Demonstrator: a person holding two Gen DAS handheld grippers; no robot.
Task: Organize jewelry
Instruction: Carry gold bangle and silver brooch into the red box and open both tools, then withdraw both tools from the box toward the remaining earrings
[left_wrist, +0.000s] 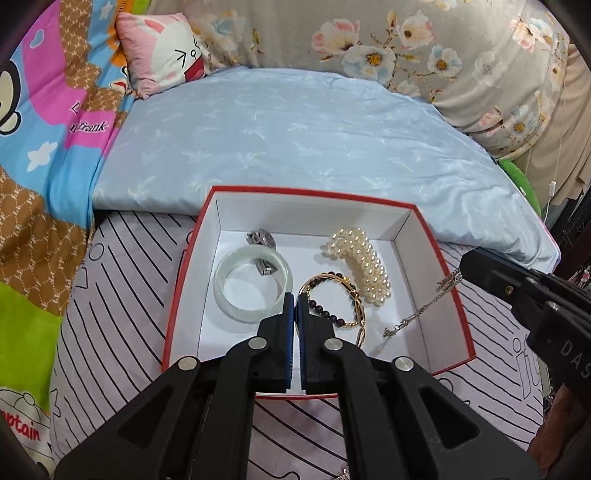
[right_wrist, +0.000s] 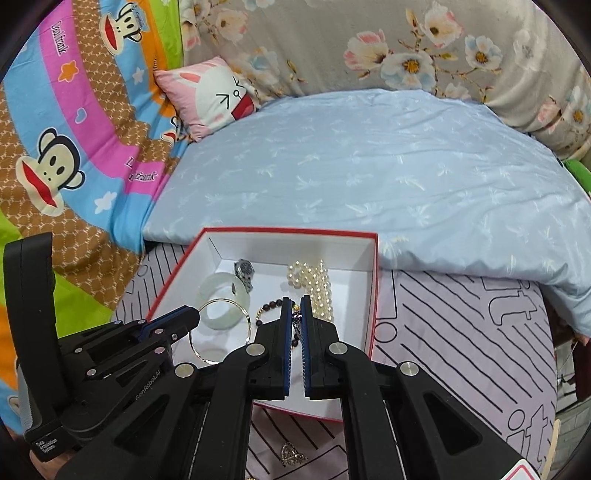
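Right wrist view: right gripper (right_wrist: 294, 314) clamped on thin chain (right_wrist: 295, 320), lower centre.
Left gripper (right_wrist: 195, 314): pinching gold bangle (right_wrist: 221, 328), lower left.
Box (right_wrist: 373, 295): directly beneath both loads.

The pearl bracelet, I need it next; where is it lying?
The pearl bracelet lies inside the red-edged box, in its far right part in the left wrist view, just beyond the dark bead bracelet.

Bangle (left_wrist: 253, 286), pearls (left_wrist: 364, 264) inside box (left_wrist: 448, 291)
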